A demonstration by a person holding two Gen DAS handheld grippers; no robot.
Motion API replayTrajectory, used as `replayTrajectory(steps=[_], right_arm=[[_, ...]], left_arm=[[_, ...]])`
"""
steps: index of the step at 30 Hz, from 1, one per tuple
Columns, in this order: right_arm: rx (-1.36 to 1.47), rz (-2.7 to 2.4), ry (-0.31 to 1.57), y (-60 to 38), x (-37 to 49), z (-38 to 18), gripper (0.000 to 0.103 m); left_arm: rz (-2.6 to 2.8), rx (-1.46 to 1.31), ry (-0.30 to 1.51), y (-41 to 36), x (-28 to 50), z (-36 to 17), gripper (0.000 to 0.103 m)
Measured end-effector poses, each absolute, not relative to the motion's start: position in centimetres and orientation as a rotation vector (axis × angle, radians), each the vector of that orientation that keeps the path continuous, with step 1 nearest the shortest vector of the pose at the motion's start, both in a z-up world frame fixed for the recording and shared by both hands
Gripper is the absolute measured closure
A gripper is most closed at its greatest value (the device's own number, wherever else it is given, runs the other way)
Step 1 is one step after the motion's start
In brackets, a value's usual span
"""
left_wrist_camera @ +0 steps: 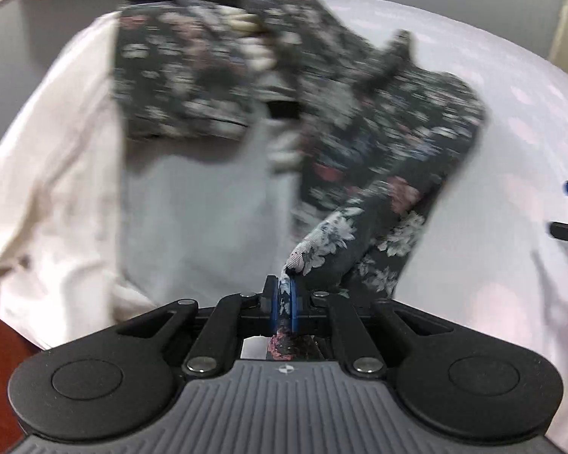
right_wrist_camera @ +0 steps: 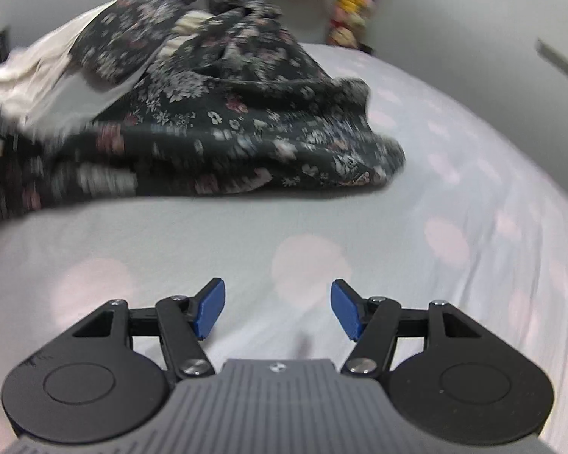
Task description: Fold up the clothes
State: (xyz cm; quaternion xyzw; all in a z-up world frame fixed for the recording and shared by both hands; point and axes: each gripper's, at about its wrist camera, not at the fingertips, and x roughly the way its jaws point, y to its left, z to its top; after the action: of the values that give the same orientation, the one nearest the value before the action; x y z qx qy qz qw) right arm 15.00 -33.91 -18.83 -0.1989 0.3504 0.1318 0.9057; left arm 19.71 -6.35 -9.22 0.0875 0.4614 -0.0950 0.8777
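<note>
The floral garment [left_wrist_camera: 390,174] pinched in the left gripper [left_wrist_camera: 284,295] is black with white, pink and blue flowers. Ahead of the claw, a cream garment [left_wrist_camera: 56,174] lies beneath it. The bedsheet [right_wrist_camera: 454,227] under the right gripper [right_wrist_camera: 276,310] is pale grey with pink dots. Both grippers carry blue pads [right_wrist_camera: 210,308] on black arms.

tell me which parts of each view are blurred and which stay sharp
Left wrist view: the far floral garment is smeared by motion blur, while the left tool and the fabric it pinches stay sharp. Right wrist view: the garment's left side is streaked, and the right tool is crisp.
</note>
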Motion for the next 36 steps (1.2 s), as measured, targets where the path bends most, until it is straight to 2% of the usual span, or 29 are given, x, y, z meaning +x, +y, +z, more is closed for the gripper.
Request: replayTrajectory(steps=[10,15,17,20,21,25,36], right_arm=[[-0.978,0.315,0.585,-33.2,22.7,-21.3,0.038],[-1.156,0.313,0.526,-32.8,26.7,-23.9,0.041],[-1.154,0.283,0.491,-32.7,28.1,-24.5,0.047],[-1.106,0.259,0.514,-32.0,30.0,-24.9,0.068],[-1.078,0.263,0.536,-31.9,30.4,-24.8,0.084],[-1.027,0.185,0.508,-31.4,29.5,-23.5,0.093],[-0.821,-0.014,0.354,-33.2,18.3,-11.7,0.094]], left_arm=[[-0.102,0.230,0.961,-4.0,23.2,-11.1,0.099],[-0.093,0.218,0.958,-3.8,23.6,-11.8,0.099],[-0.089,0.213,0.957,-3.8,23.7,-12.1,0.099],[-0.093,0.188,0.953,-3.3,23.7,-11.8,0.099],[-0.092,0.184,0.948,-3.2,23.5,-11.5,0.099],[-0.086,0.159,0.907,-2.1,22.2,-9.3,0.099],[-0.126,0.047,0.690,-1.1,15.3,-0.1,0.100]])
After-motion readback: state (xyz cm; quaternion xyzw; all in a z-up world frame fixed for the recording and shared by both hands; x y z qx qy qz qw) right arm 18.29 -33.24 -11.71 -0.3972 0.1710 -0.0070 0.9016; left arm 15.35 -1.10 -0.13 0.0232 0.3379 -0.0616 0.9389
